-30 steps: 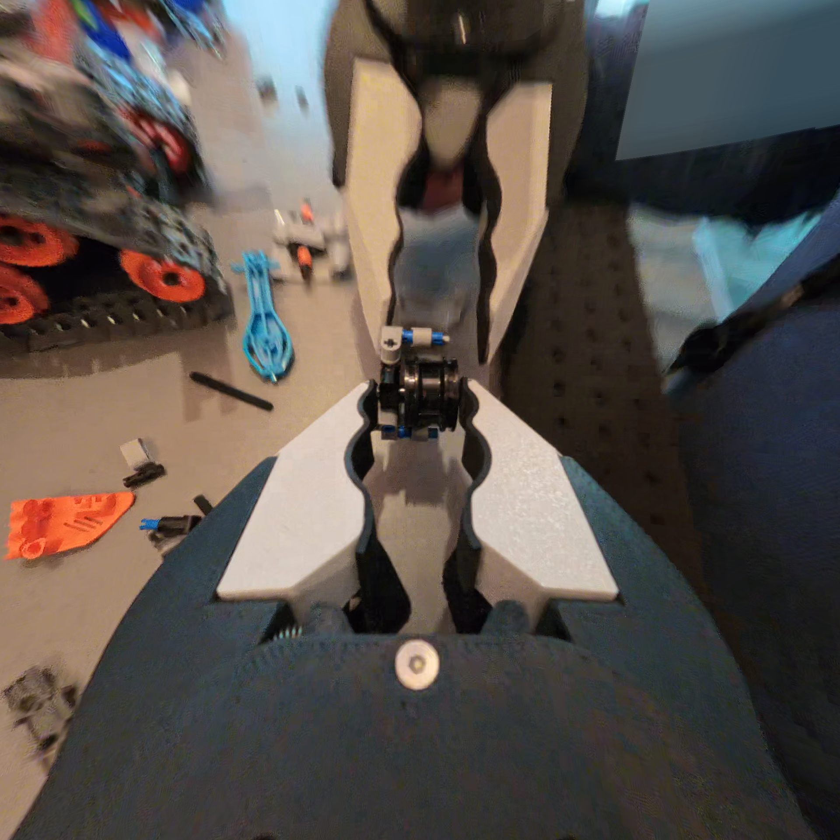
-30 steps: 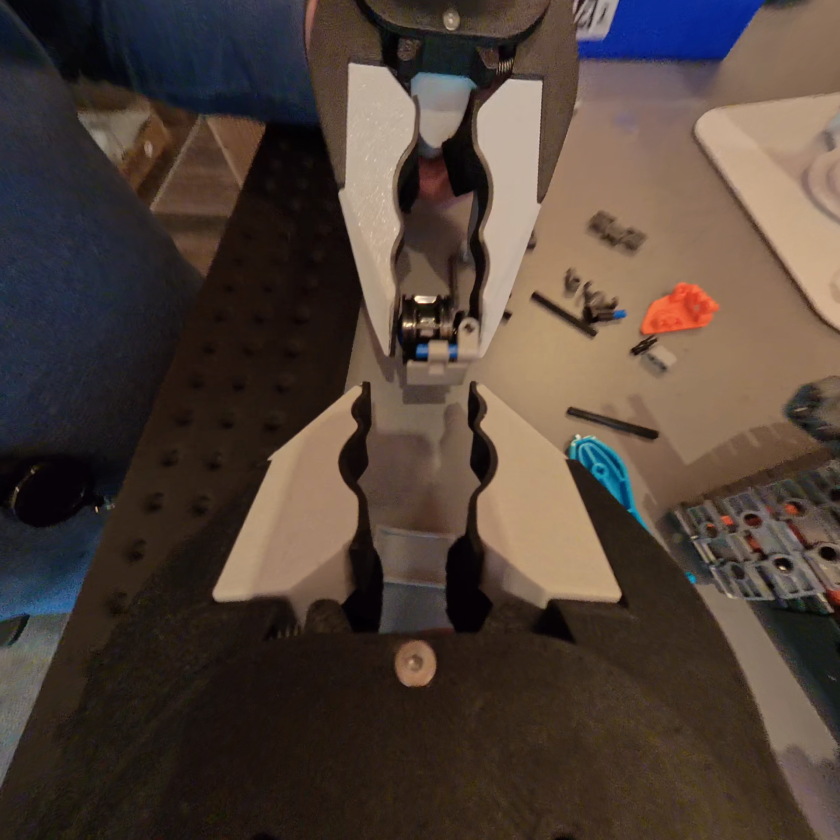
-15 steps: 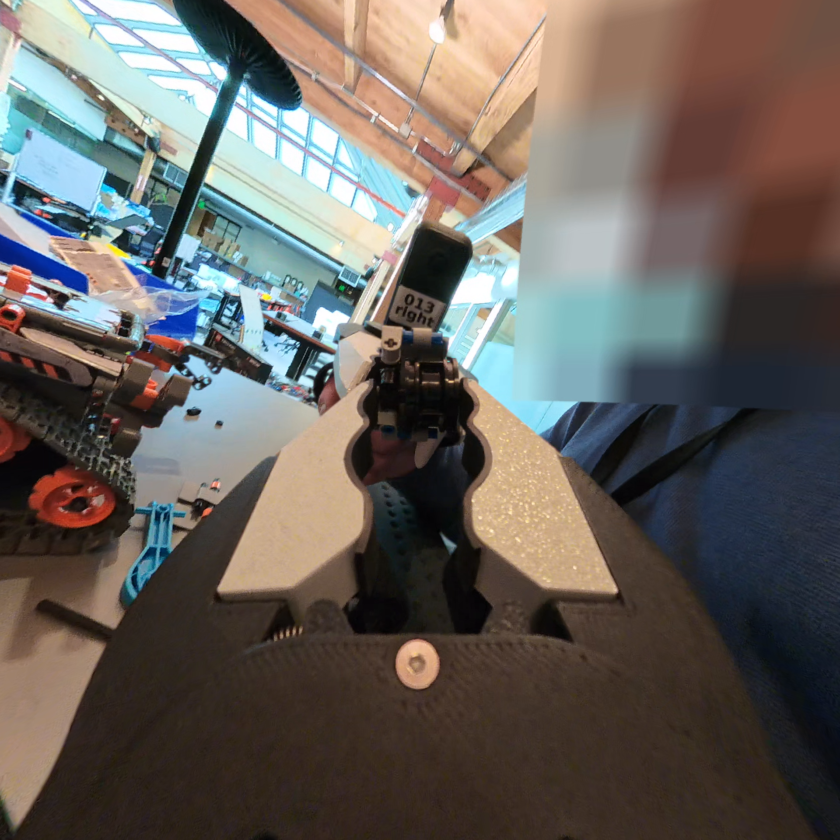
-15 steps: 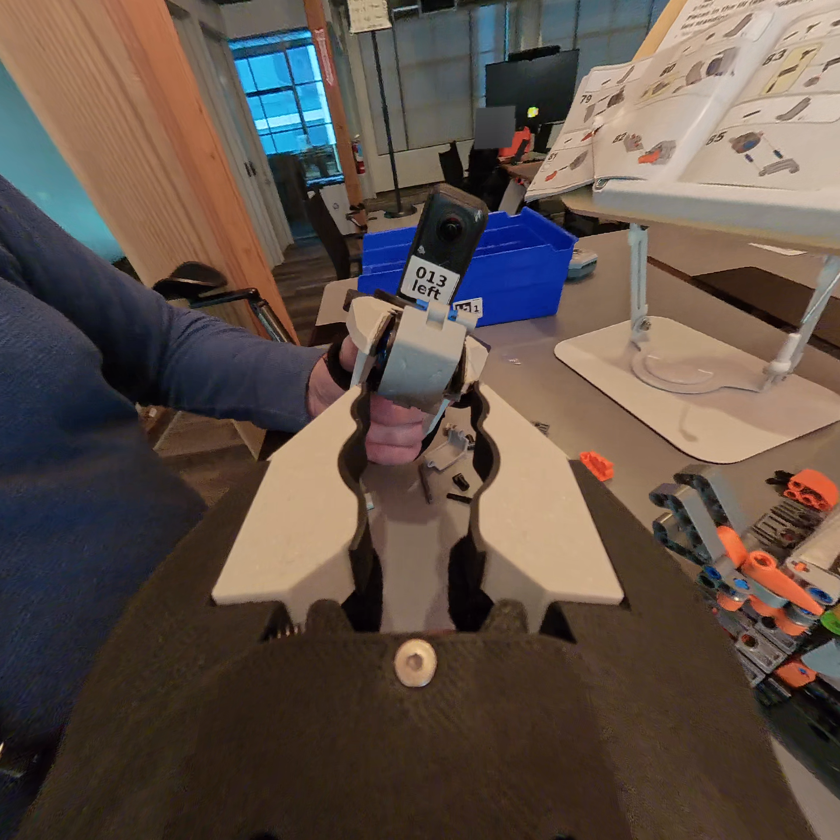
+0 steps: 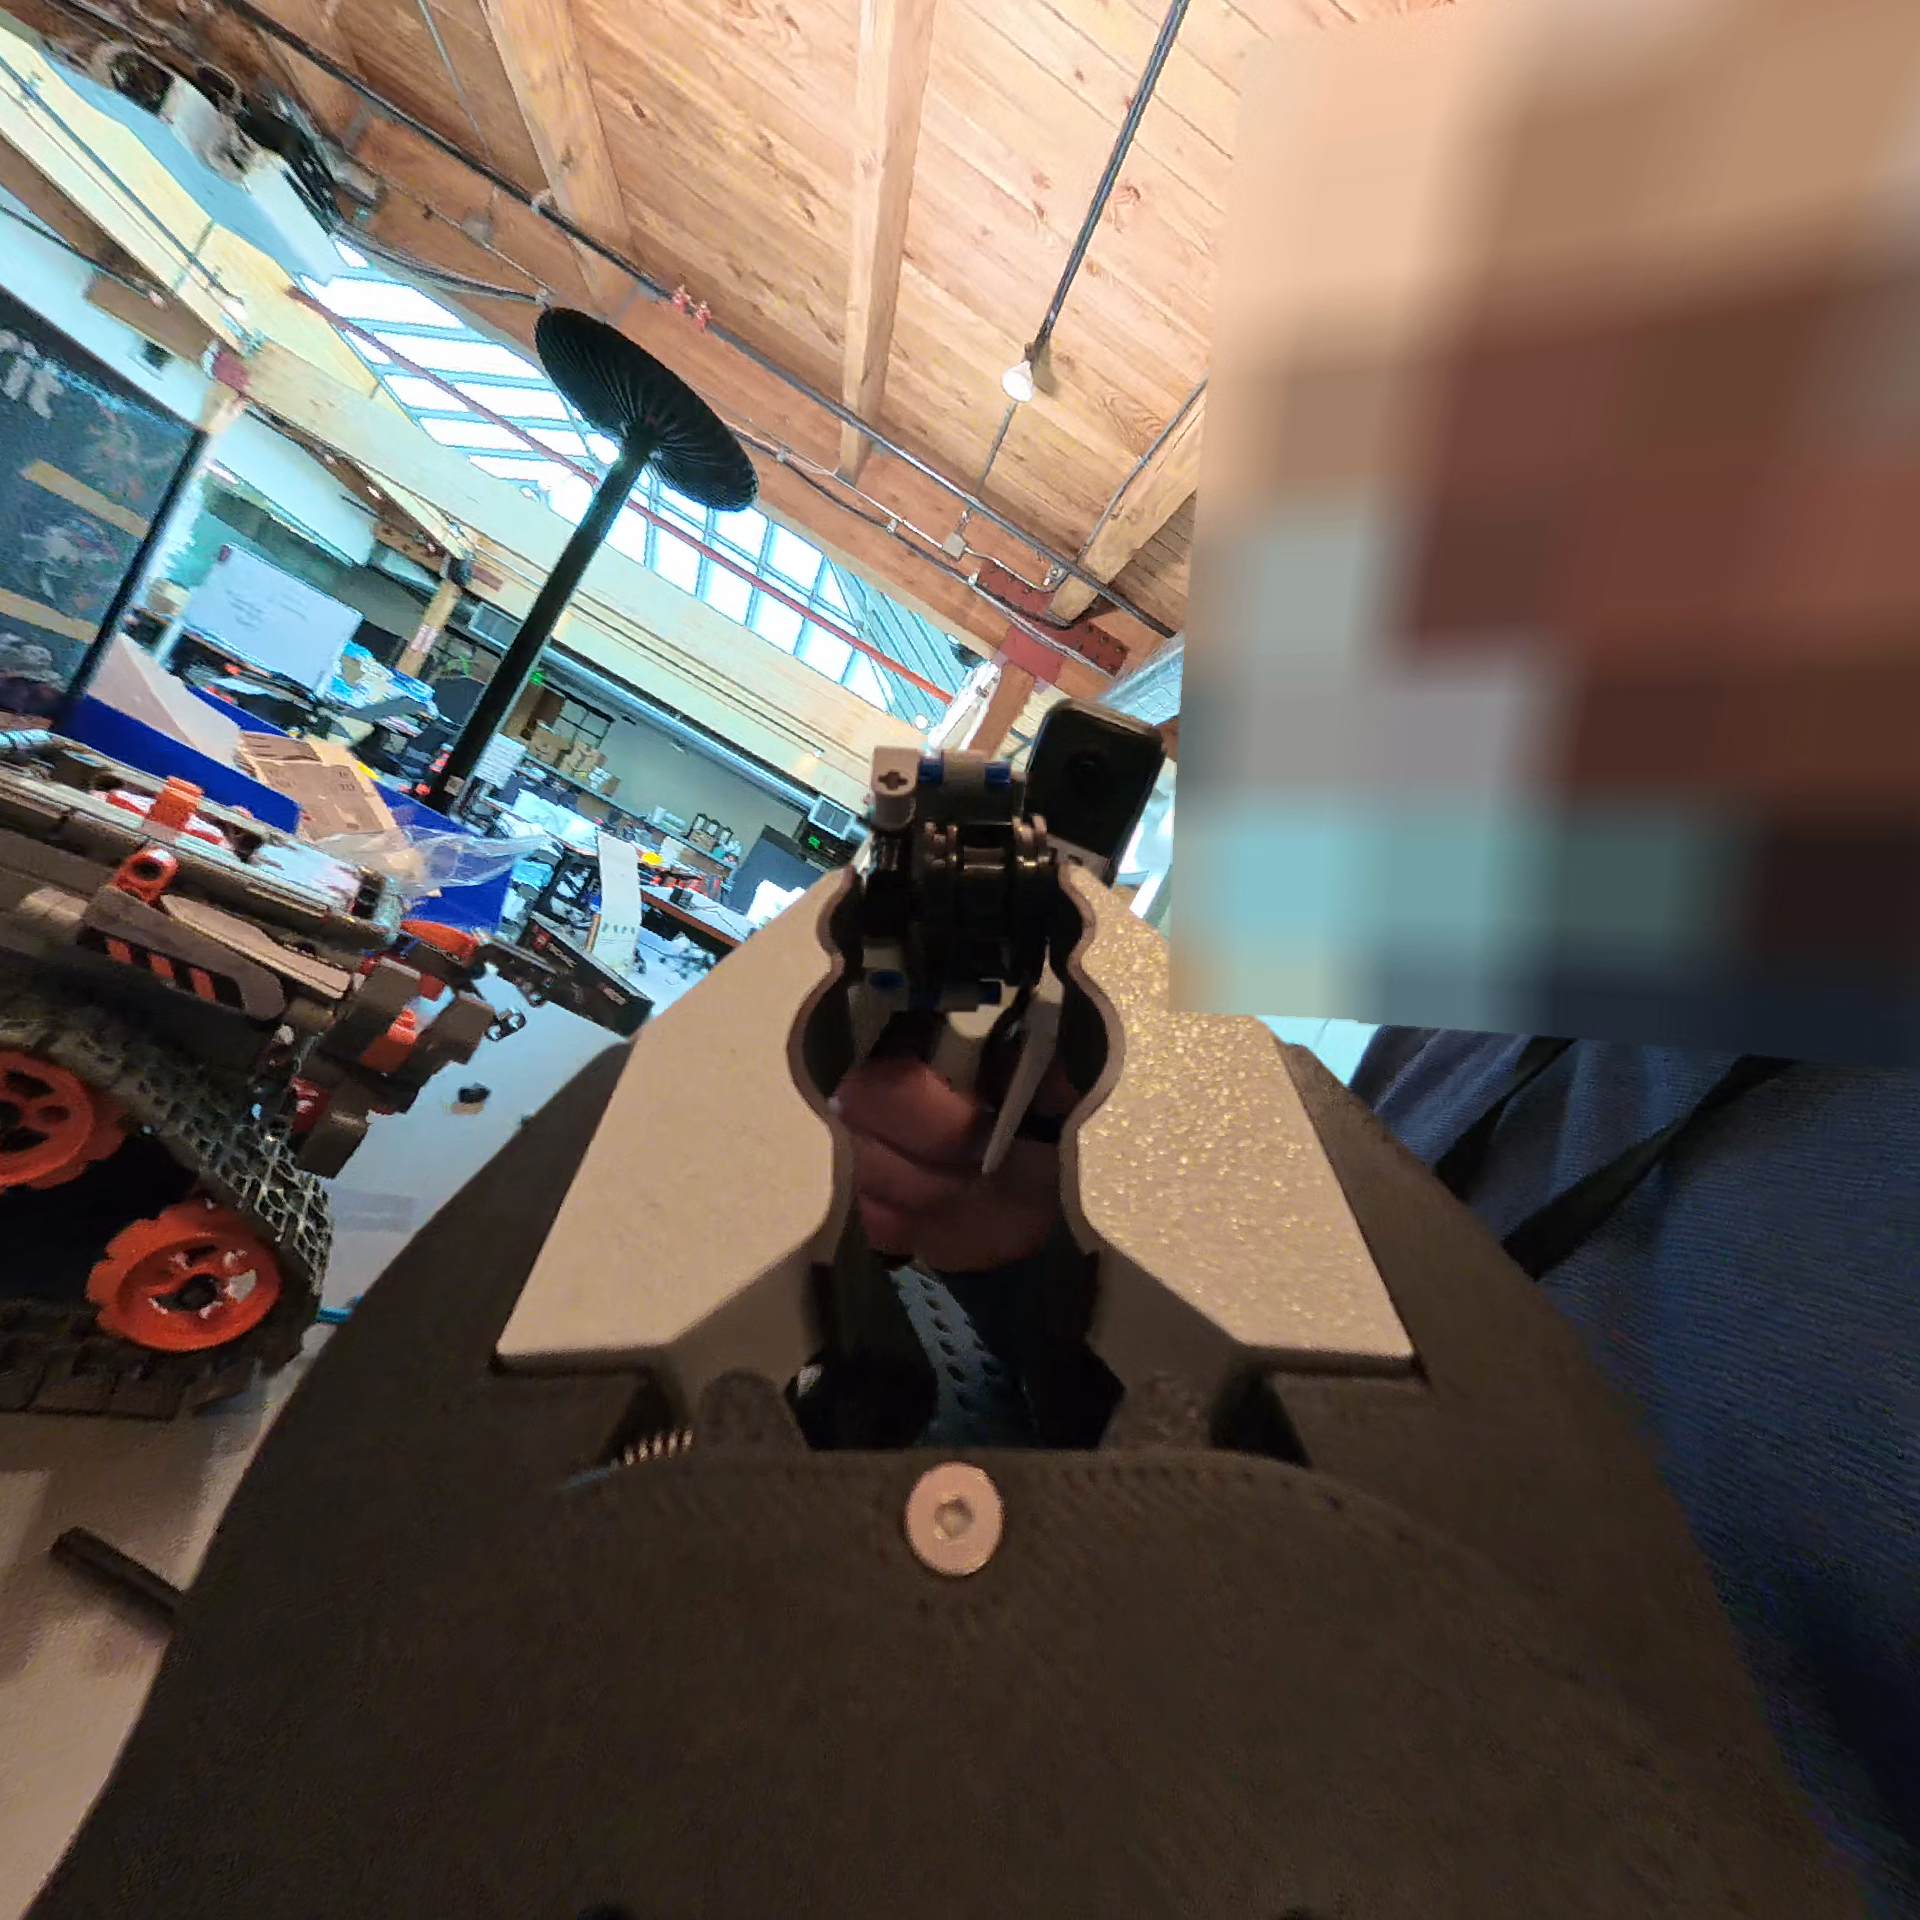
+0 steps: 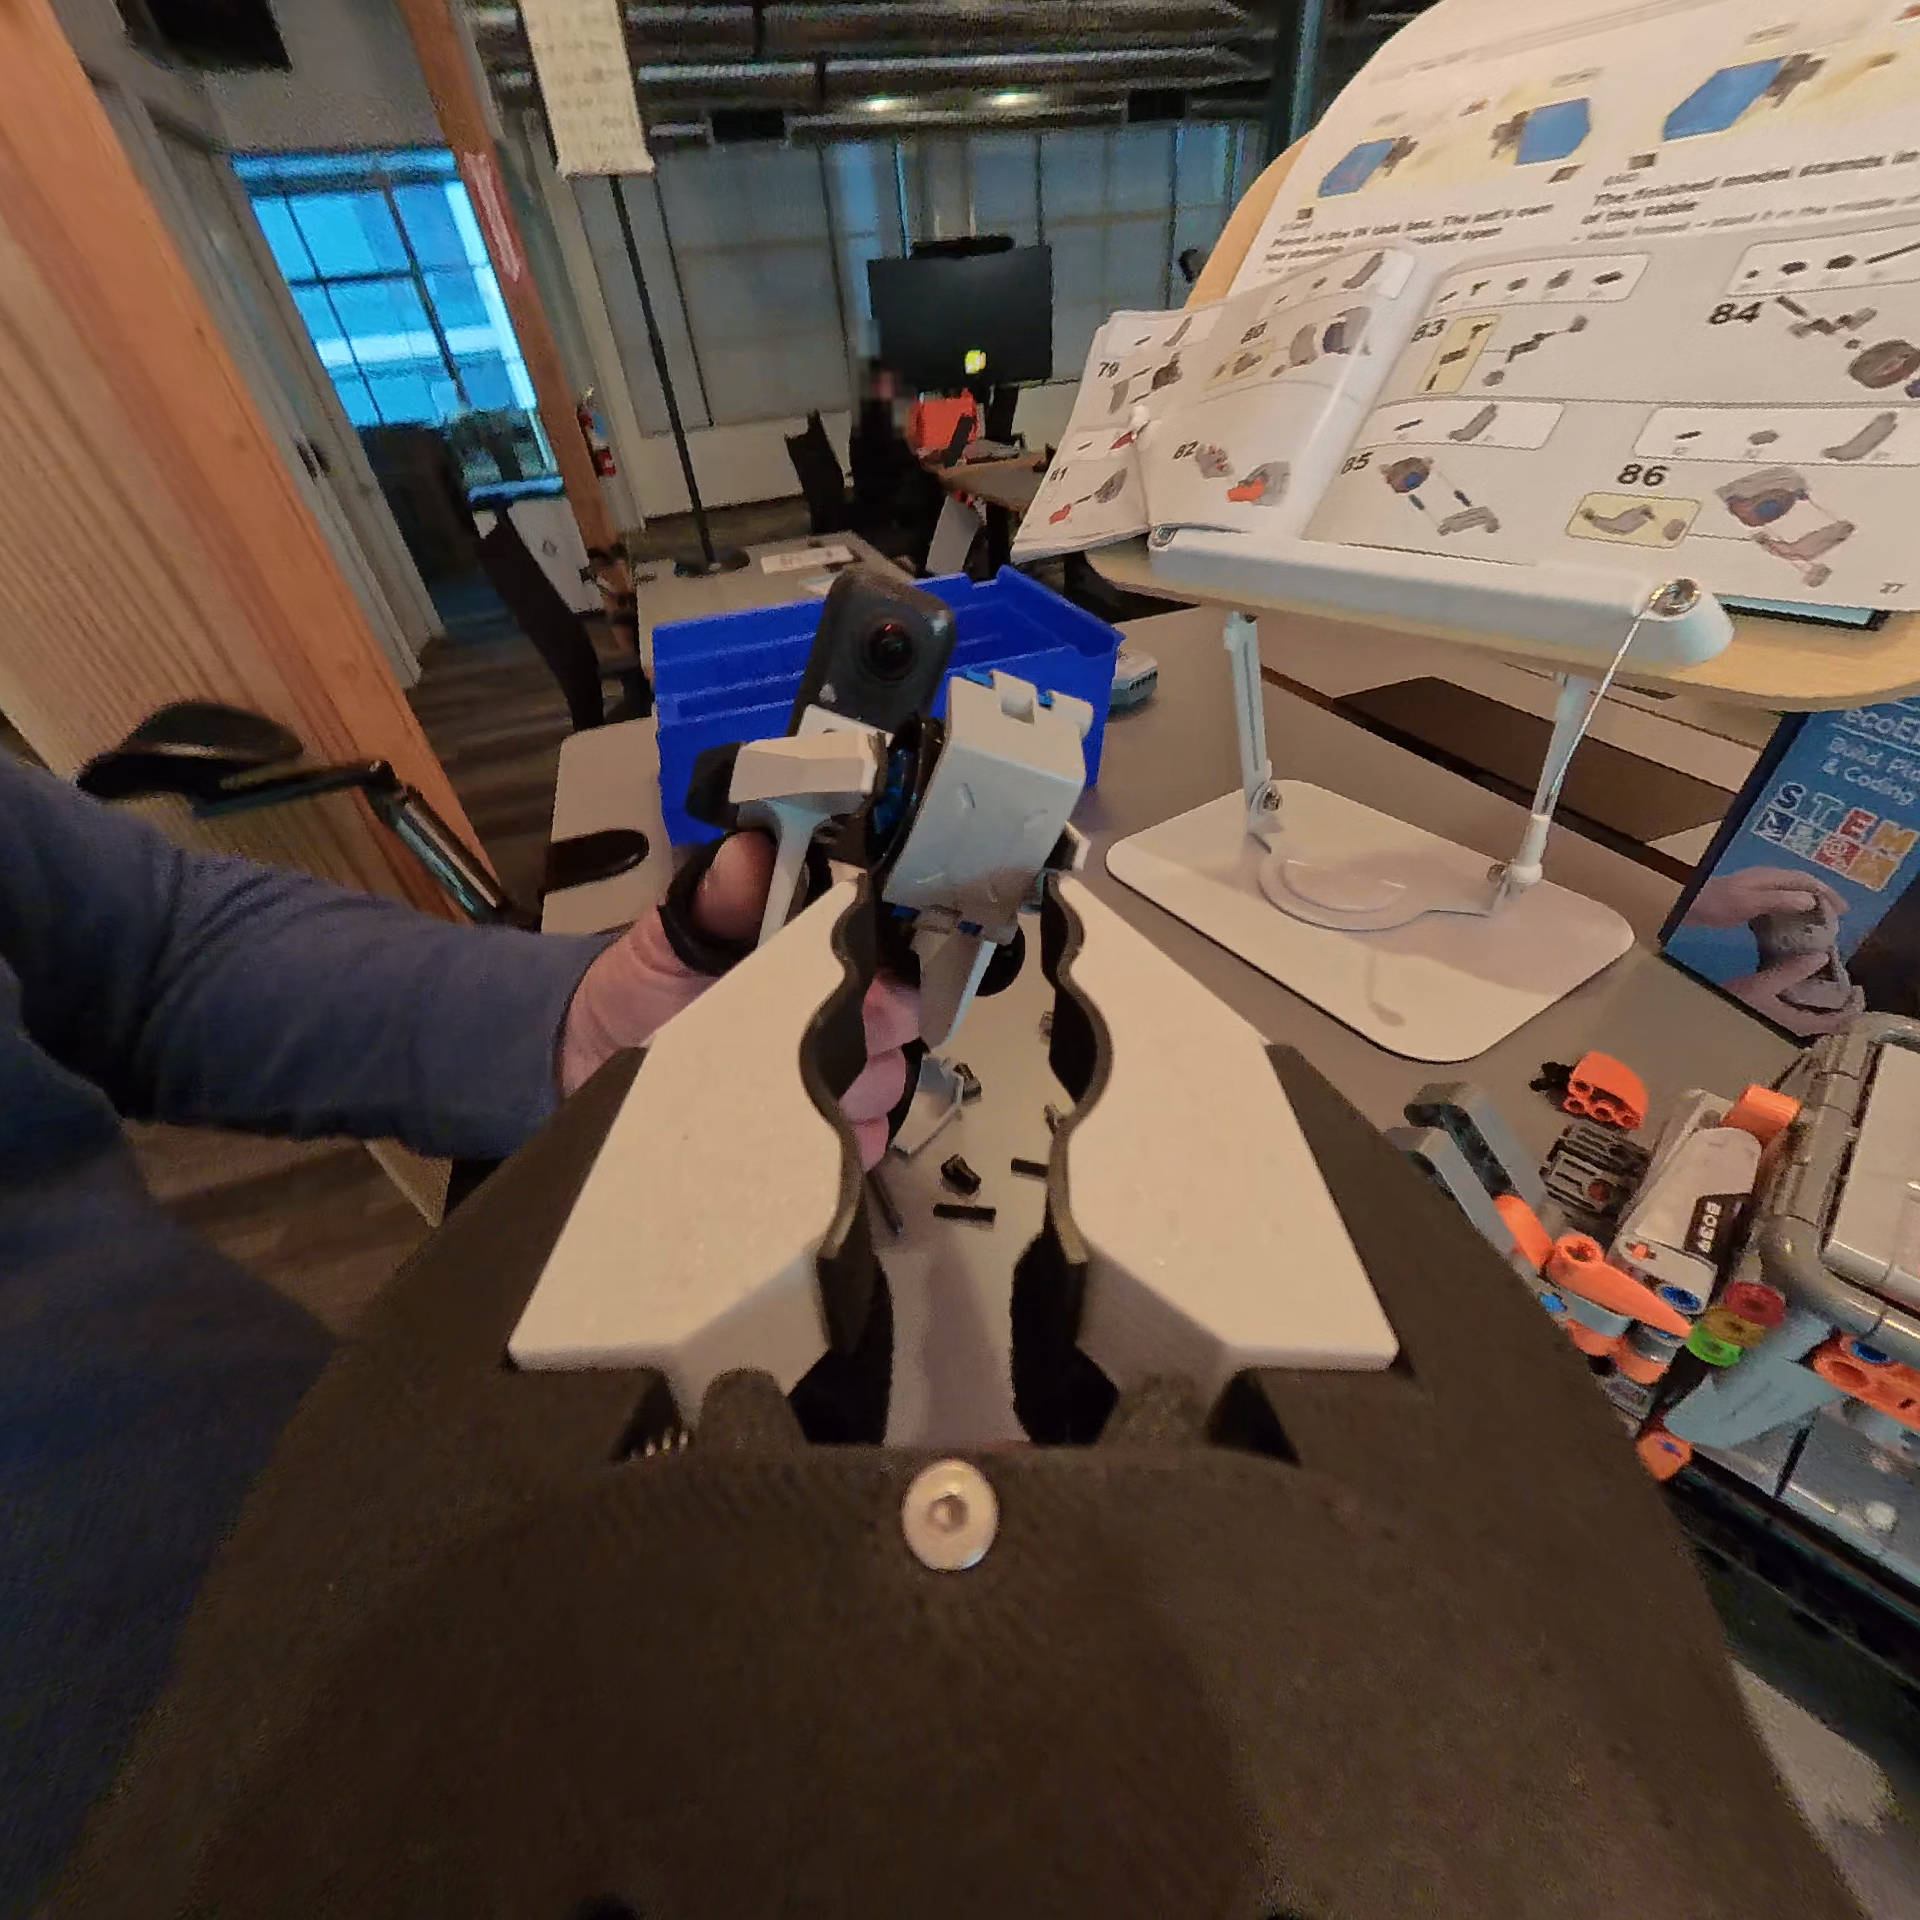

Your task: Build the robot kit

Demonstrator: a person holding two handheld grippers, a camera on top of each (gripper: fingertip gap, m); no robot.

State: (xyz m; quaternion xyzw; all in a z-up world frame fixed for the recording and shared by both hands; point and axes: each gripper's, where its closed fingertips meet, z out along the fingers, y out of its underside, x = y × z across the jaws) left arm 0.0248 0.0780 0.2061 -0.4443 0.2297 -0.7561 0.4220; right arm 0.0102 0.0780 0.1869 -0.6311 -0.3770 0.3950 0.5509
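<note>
My left gripper (image 5: 956,909) is shut on a small black wheel assembly (image 5: 977,862) with blue pins and a light grey connector on top, and holds it up in the air. In the right wrist view the left gripper's grey finger (image 6: 987,821) faces me, tilted, with its tip just at my fingertips. My right gripper (image 6: 951,930) is open and empty, its jaws on either side of that tip without touching it. The right gripper's camera (image 5: 1091,800) shows just behind the assembly. A hand (image 6: 623,987) in a blue sleeve holds the left gripper.
A tracked model with orange wheels (image 5: 187,1278) stands on the table at left. An instruction booklet (image 6: 1455,416) sits on a white stand (image 6: 1382,914). A blue bin (image 6: 748,665) is behind. Loose black pins (image 6: 966,1174) and a grey-orange part of the model (image 6: 1662,1278) lie on the table.
Both grippers have swung up from pointing down at the table to facing each other in the air. The left one still holds the wheel assembly and has tilted further.
</note>
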